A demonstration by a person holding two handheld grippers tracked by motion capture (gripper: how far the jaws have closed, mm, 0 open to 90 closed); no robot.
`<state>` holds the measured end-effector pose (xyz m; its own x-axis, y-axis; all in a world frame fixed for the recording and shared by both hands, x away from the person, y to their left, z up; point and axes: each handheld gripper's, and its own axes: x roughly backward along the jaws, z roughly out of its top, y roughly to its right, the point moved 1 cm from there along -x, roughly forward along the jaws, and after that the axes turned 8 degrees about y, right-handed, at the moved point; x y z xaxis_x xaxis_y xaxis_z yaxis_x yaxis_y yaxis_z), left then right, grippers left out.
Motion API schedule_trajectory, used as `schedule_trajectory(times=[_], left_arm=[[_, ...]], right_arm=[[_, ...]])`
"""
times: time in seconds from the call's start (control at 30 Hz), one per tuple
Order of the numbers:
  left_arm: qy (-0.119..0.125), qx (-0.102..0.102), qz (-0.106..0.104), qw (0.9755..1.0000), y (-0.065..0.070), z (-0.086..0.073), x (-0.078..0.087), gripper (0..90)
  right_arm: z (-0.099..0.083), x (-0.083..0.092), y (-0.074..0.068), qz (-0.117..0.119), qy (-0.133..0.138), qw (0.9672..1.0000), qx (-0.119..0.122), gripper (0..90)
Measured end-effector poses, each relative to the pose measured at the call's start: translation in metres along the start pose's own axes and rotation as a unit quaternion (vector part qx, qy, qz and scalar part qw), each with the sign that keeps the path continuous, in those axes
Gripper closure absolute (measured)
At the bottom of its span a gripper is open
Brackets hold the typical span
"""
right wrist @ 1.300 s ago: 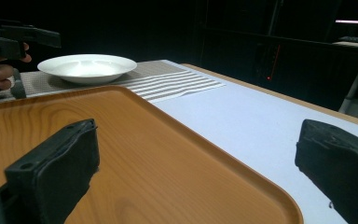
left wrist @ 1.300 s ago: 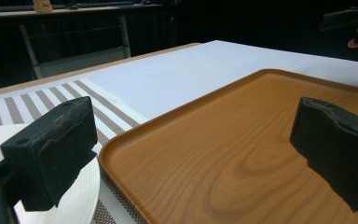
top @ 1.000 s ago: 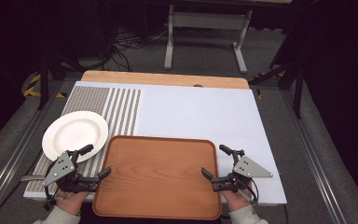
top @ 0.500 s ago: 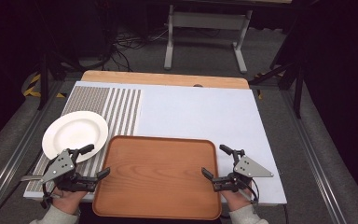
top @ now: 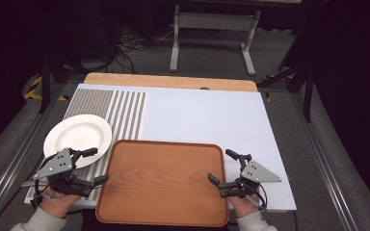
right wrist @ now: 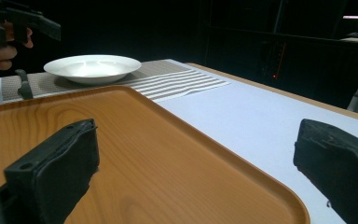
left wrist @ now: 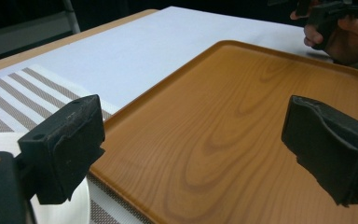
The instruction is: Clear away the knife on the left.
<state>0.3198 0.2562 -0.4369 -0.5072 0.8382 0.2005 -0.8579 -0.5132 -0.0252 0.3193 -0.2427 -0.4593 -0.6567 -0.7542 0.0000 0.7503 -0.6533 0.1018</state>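
Observation:
A wooden tray [top: 164,185] lies at the table's front middle, with nothing on it. A white plate [top: 77,136] rests on a striped placemat [top: 125,113] to its left. My left gripper [top: 95,166] hovers at the tray's left edge, between plate and tray. It is open, its jaws have just been closing slightly, and nothing is between its pads. In the left gripper view the tray [left wrist: 242,116] lies below the spread jaws of this gripper [left wrist: 196,149]. My right gripper [top: 221,166] is open at the tray's right edge, one jaw over the wood. The right gripper view shows the tray's rim [right wrist: 242,168] below that gripper [right wrist: 193,172].
A white sheet [top: 207,118] covers the table behind the tray, over a wooden tabletop [top: 168,81]. A metal stand [top: 212,29] and cables lie on the floor beyond. The plate [right wrist: 93,67] sits far left in the right gripper view, beside the other hand's gripper [right wrist: 18,23].
My left gripper has risen a little and drawn slightly left, off the tray's edge. The right gripper, tray and plate have kept still.

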Motion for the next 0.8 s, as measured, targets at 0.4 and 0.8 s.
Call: schedule_trajectory(times=[0.4, 0.8], left_arm=[[-0.082, -0.038, -0.026, 0.9955, -0.001, 0.017, 0.008, 7.0], [-0.165, -0.062, -0.038, 0.9836, -0.006, 0.027, 0.018, 8.0]], right_arm=[[0.000, 0.000, 0.000, 0.005, 0.000, 1.0000, -0.003, 1.4], [0.000, 0.000, 0.000, 0.008, 0.000, 0.9999, -0.007, 1.5]])
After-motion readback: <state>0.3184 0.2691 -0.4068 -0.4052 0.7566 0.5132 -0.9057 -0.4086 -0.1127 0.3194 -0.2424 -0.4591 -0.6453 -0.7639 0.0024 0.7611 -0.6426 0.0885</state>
